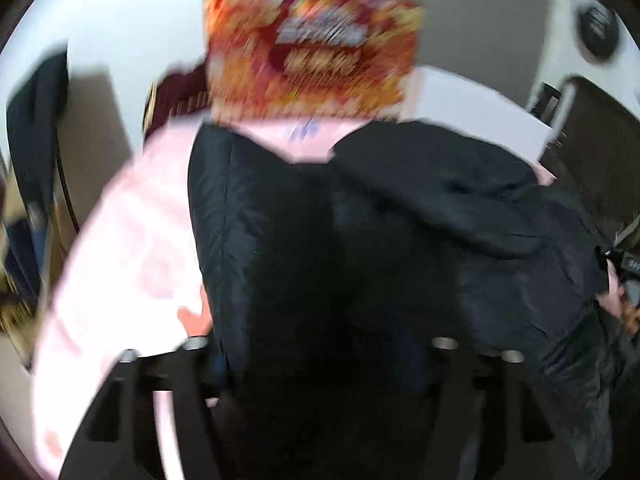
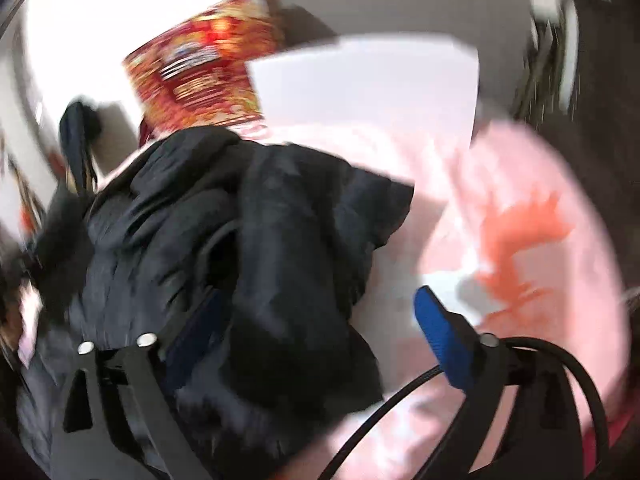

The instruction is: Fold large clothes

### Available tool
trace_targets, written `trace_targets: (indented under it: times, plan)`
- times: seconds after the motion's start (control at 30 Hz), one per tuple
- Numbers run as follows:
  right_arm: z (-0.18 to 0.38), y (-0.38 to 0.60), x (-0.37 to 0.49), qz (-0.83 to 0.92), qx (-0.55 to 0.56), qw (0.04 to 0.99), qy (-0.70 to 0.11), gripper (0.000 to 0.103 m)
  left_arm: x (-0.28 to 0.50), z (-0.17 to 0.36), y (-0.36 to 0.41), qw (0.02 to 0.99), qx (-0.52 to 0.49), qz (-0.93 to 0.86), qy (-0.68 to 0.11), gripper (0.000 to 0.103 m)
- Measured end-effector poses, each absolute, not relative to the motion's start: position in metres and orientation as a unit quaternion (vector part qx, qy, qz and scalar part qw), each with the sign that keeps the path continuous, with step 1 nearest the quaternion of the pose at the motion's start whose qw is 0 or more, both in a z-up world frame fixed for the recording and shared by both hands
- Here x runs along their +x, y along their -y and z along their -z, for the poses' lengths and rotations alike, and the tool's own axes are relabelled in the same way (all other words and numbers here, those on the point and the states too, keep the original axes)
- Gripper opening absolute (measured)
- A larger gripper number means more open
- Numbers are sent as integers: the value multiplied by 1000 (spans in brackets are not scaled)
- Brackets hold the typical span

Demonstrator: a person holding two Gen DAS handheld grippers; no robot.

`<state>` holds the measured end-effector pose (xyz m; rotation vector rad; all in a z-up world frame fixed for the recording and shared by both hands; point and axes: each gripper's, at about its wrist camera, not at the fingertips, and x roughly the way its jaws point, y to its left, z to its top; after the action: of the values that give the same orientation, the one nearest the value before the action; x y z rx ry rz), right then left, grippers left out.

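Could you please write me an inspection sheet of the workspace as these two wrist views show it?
Surface: pink printed sheet with orange motifs, largely covered by the garment.
Job's things: black padded jacket, bunched and creased, not yet folded flat.
Clutter: red and gold patterned box and white box at the far edge of the sheet.
Grippers: right tool open, blue pads apart, one beside the jacket's edge; left tool close over the jacket, its tips lost against dark fabric, state unclear.
Cables: black cable looping at the right tool.
Surroundings: pale wall, dark clothing hanging at the left; both views motion-blurred.
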<state>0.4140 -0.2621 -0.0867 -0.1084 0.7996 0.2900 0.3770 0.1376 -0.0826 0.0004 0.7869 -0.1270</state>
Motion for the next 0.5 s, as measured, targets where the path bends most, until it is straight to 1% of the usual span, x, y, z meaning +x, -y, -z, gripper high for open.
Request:
trace_targets:
  times: [0.03,0.1,0.2,0.27,0.33,0.37,0.5]
  plan:
    - [80,258,402,-133,-76,916,-370,98,369,75,-125,927,24,62,-369,90]
    - [73,251,384,-145,-91,922,-347,98,353,66,-99,933,71,74,-345,92]
    - [71,220,372,-199,-95,910,-353,98,336,57,-61,937,138,91,-307,93]
    - [75,201,370,-229,-101,898,-361,98,327,52,-51,940,150,92,-293,95]
    - [80,183,371,-242,-103,891,-371,98,336,52,-43,931,133,135,-313,95]
    - [83,177,373,-247,-101,887,-378,98,347,57,-34,918,127,158,-340,95]
    - [102,167,379,-264,-69,864,-423,98,384,86,-2,884,162,171,-404,95]
